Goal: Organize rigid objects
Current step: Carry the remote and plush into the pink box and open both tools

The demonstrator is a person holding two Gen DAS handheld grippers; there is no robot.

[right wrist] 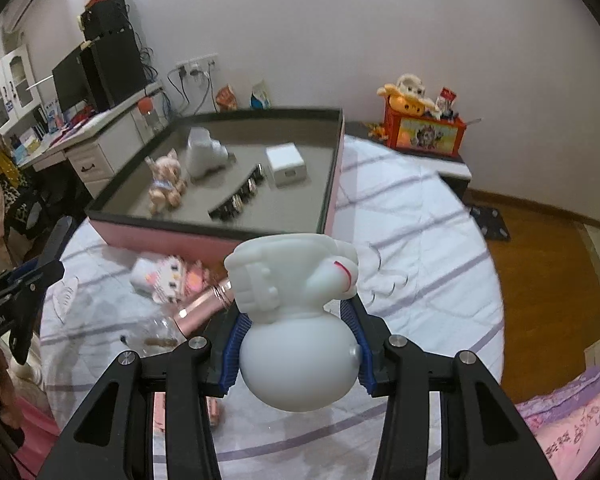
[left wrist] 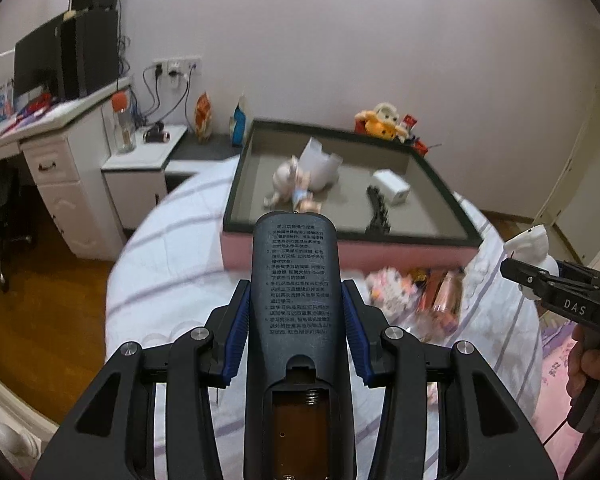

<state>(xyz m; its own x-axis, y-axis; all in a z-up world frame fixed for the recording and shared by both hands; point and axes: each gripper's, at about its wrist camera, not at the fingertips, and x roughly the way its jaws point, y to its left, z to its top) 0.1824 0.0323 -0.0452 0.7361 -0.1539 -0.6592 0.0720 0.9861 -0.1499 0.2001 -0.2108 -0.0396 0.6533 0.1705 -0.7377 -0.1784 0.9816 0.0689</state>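
Note:
My left gripper (left wrist: 295, 308) is shut on a dark remote control (left wrist: 294, 280), back side up with its battery bay open, held above the bed. My right gripper (right wrist: 298, 320) is shut on a white figurine (right wrist: 296, 308) with a round body; it shows at the right of the left wrist view (left wrist: 534, 246). Ahead lies a pink tray with a dark rim (left wrist: 340, 236) (right wrist: 332, 184). It holds a small doll (right wrist: 166, 184), a white figurine (right wrist: 204, 152), a white box (right wrist: 286, 164) and a black strip (right wrist: 238, 196).
On the striped bedsheet (right wrist: 420, 248) in front of the tray lie a pink kitty toy (right wrist: 168, 276), a pink bottle (right wrist: 202, 308) and a clear bag (right wrist: 156, 332). A white desk with a monitor (left wrist: 40, 64) stands left. A toy box (right wrist: 424, 128) stands on a far nightstand.

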